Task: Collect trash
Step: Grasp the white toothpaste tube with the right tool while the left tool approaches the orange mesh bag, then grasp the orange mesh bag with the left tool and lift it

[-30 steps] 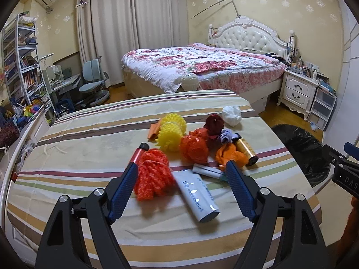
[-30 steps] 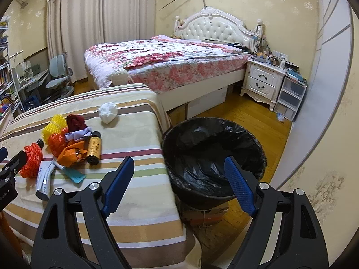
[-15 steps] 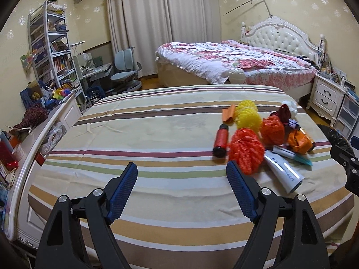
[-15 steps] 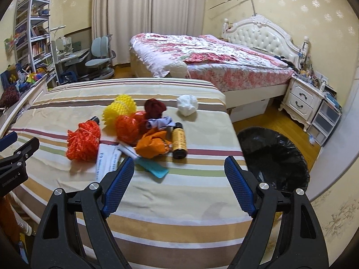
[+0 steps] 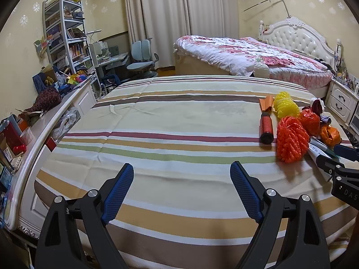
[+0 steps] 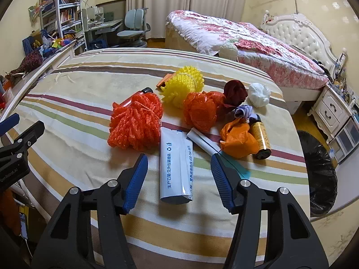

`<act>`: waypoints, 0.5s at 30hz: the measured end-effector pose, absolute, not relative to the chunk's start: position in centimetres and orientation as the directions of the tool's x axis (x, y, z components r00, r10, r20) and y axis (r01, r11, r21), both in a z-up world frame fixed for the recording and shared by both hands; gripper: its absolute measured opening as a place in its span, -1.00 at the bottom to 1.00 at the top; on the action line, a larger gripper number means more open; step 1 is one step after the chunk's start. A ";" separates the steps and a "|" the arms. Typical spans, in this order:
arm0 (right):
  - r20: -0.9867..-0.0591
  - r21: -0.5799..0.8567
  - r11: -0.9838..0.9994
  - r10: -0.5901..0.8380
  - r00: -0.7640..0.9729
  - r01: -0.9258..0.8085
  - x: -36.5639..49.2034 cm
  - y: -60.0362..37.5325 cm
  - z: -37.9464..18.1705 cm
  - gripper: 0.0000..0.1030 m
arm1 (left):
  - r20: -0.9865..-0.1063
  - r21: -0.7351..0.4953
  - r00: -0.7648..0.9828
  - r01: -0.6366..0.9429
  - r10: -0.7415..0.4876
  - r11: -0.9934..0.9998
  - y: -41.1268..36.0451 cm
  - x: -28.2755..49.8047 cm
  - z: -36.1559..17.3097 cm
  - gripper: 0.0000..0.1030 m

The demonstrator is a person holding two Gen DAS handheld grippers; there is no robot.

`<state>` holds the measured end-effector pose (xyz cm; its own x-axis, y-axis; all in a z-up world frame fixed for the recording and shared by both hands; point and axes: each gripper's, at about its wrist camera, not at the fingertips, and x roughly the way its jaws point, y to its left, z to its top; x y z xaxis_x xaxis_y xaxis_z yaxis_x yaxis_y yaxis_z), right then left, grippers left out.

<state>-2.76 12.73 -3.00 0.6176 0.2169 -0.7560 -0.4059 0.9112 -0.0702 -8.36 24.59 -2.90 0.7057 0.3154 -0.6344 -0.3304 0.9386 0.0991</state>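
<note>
A heap of trash lies on the striped cloth (image 6: 74, 103): a white tube (image 6: 175, 165), an orange-red mesh net (image 6: 136, 123), a yellow net (image 6: 184, 85), an orange bag (image 6: 237, 139), a gold bottle (image 6: 261, 139) and a white wad (image 6: 259, 94). My right gripper (image 6: 179, 159) hangs over the tube, jaws closing, with the tube between them and a gap on each side. My left gripper (image 5: 181, 168) is over bare cloth left of the heap, jaws opening, nothing between them. The orange-red net (image 5: 290, 140) and a red canister (image 5: 265, 126) sit to its right.
A bin lined with a black bag (image 6: 318, 168) stands on the floor right of the table. A cluttered white ledge (image 5: 33, 148) and shelves (image 5: 65, 33) run along the left. A bed (image 5: 246, 56), a desk chair (image 5: 143, 56) and a nightstand (image 6: 329, 109) are behind.
The right view has swung left from the bin to the heap, and its jaws have narrowed around the tube. The left view has swung left, so the heap now sits at its right edge.
</note>
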 end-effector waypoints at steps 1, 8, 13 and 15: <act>-0.761 -0.070 0.911 0.215 0.612 -0.406 -2.7 12.9 -3.2 -0.08 | -0.633 0.102 0.706 -0.331 0.317 0.938 24.5 -8.3 -3.1 0.65; -0.773 -0.067 0.906 0.218 0.596 -0.418 -2.9 13.6 -3.9 -0.52 | -0.643 0.071 0.710 -0.320 0.288 0.945 24.5 -7.9 -3.5 0.66; -0.750 -0.072 0.905 0.229 0.621 -0.420 -3.6 13.3 -2.8 -0.55 | -0.647 0.058 0.714 -0.305 0.268 0.951 23.6 -7.6 -3.5 0.66; -0.739 -0.075 0.905 0.232 0.632 -0.419 -3.9 13.0 -2.3 -0.55 | -0.647 0.057 0.716 -0.296 0.261 0.953 23.1 -7.4 -3.4 0.66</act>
